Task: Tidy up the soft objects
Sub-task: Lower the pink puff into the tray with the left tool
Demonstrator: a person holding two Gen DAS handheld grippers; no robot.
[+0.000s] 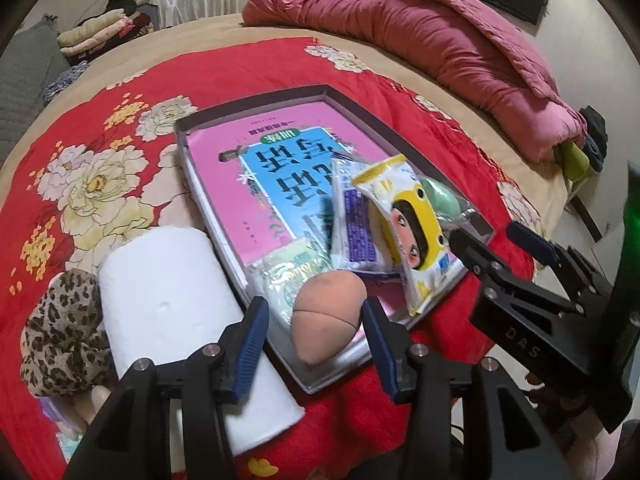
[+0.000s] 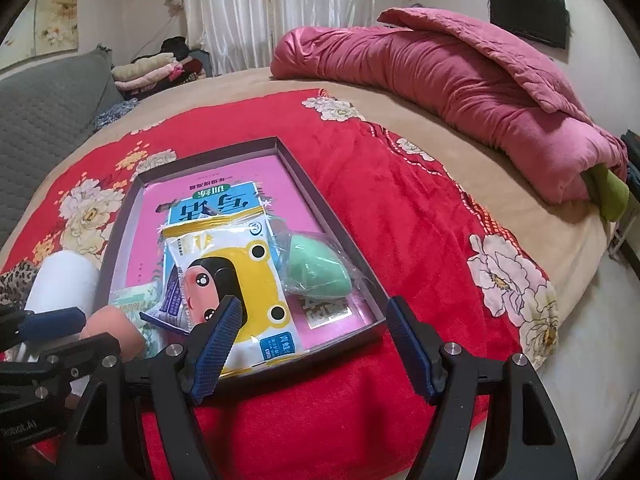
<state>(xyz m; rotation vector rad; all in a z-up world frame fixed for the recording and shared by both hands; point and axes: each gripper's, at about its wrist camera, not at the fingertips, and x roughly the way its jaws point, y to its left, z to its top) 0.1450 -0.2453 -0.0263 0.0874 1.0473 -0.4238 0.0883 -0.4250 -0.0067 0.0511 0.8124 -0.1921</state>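
Where the red floral blanket point(image 1: 224, 76) covers the bed, a shallow grey tray point(image 1: 256, 98) lies flat, holding a pink book point(image 1: 224, 184). On the book lie soft items: a peach sponge point(image 1: 324, 312) at the near corner, a green-printed pack point(image 1: 280, 280) beside it, a purple-printed pack point(image 1: 358, 220), a yellow cartoon pack point(image 1: 416, 232), and a bagged green sponge point(image 2: 320, 268) by the right wall. Left gripper point(image 1: 316, 340) straddles the peach sponge, blue pads apart from it, nothing gripped. Right gripper point(image 2: 312, 344) hangs wide over the tray's near edge, empty. White paper roll point(image 1: 168, 292) and leopard cloth point(image 1: 64, 328) lie left of the tray.
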